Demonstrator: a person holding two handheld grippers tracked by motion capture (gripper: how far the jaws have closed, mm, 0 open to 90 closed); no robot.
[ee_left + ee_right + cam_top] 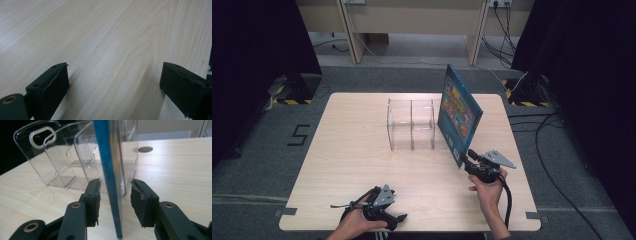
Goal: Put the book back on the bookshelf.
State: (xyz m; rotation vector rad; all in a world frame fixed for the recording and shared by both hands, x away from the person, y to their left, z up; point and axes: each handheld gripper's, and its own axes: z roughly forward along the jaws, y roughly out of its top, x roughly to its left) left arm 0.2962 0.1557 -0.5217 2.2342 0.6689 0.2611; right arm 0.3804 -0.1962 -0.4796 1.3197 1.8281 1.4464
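on the table: a blue book upright beside a clear rack

from above, a pale wooden table [362, 145] carries a clear plastic divider rack [410, 124] near its middle. just to the rack's right, a thin blue book [458, 112] with a colourful cover stands upright, tilted on its lower corner. the right gripper [470, 156], held in the person's right hand [487, 190], sits at the book's near bottom corner. the left gripper [398, 219] rests low at the table's near edge, in the left hand [354, 222], well apart from the book and rack.

along the left gripper [113, 82], the two black jaws stand wide apart over bare wood grain, holding nothing.

along the right gripper [113, 200], the book's blue edge [108, 170] rises between the jaws, with a visible gap on each side, so the jaws are spread and not clamping it. the clear rack [62, 162] stands just behind the book, its curved dividers and a handle slot visible.
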